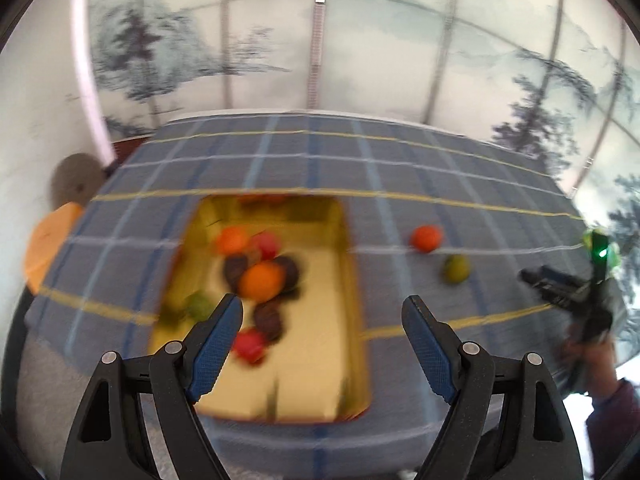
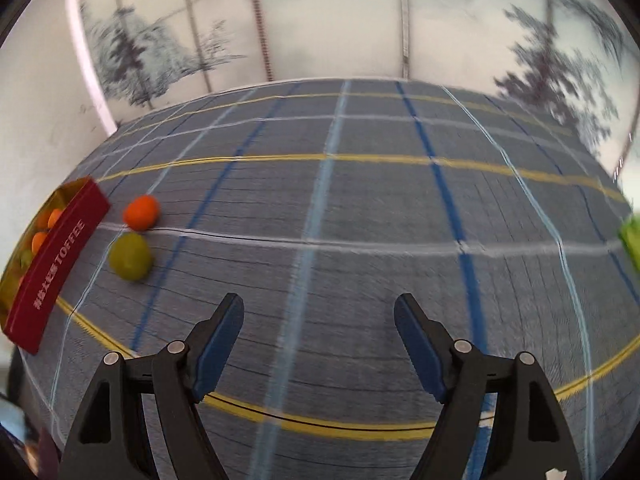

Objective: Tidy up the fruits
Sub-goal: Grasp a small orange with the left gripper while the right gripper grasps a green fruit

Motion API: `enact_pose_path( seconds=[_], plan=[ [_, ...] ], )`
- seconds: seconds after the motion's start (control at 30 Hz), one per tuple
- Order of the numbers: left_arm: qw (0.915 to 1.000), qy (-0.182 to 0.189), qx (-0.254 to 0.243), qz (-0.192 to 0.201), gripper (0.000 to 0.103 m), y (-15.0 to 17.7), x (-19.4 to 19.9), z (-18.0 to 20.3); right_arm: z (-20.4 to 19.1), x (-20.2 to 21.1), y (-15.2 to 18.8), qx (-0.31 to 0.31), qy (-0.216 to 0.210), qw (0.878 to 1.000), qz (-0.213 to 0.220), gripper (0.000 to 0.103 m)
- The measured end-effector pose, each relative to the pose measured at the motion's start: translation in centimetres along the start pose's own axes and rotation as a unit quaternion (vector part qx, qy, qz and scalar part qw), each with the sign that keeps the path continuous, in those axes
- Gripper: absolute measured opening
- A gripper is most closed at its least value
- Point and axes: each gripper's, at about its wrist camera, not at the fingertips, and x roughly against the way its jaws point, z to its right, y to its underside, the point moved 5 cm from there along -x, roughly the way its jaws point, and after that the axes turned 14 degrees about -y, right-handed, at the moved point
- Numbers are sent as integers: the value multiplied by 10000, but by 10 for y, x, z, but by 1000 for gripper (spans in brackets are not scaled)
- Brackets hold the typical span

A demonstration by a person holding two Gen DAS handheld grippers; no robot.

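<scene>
A gold-lined box [image 1: 352, 280] with red outer walls [image 2: 60, 264] sits on the blue plaid tablecloth. It holds several fruits: orange [image 1: 262, 280], red [image 1: 250, 344], dark brown [image 1: 268, 318] and green [image 1: 198, 306]. Two fruits lie on the cloth right of the box: an orange one [image 1: 426, 238] [image 2: 141, 212] and a yellow-green one [image 1: 456, 268] [image 2: 130, 256]. My left gripper [image 1: 322, 320] is open and empty above the box's near half. My right gripper [image 2: 318, 316] is open and empty over bare cloth, well right of the two loose fruits; it also shows in the left wrist view [image 1: 576, 292].
The tablecloth [image 2: 360, 208] covers the table up to a wall with painted trees. A light green object [image 2: 632, 240] shows at the right edge. An orange seat [image 1: 48, 244] stands beyond the table's left edge.
</scene>
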Motion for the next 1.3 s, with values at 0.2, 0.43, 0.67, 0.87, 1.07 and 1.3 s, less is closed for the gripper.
enact_pose_path(
  seconds=[0.2, 0.43, 0.67, 0.87, 1.07, 1.3],
  plan=[
    [9972, 380, -551, -342, 82, -52, -44, 81, -1, 1, 0, -7, -296, 9995, 117, 75],
    [9924, 268, -563, -1060, 75, -68, -122, 134, -13, 11, 3, 257, -708, 9966, 320, 75],
    [9880, 63, -618, -1414, 75, -56, -163, 153, -14, 18, 2, 207, -1152, 9921, 446, 76],
    [9872, 81, -702, -1433, 51, -40, -180, 159, -14, 22, 1, 133, -1364, 9892, 528, 78],
    [9897, 105, -779, -1196, 36, -44, -155, 165, -13, 22, 1, 142, -1368, 9891, 525, 78],
    [9965, 275, -413, -666, 36, -51, -76, 137, -28, 17, 2, 384, -1385, 9893, 269, 78]
  ],
)
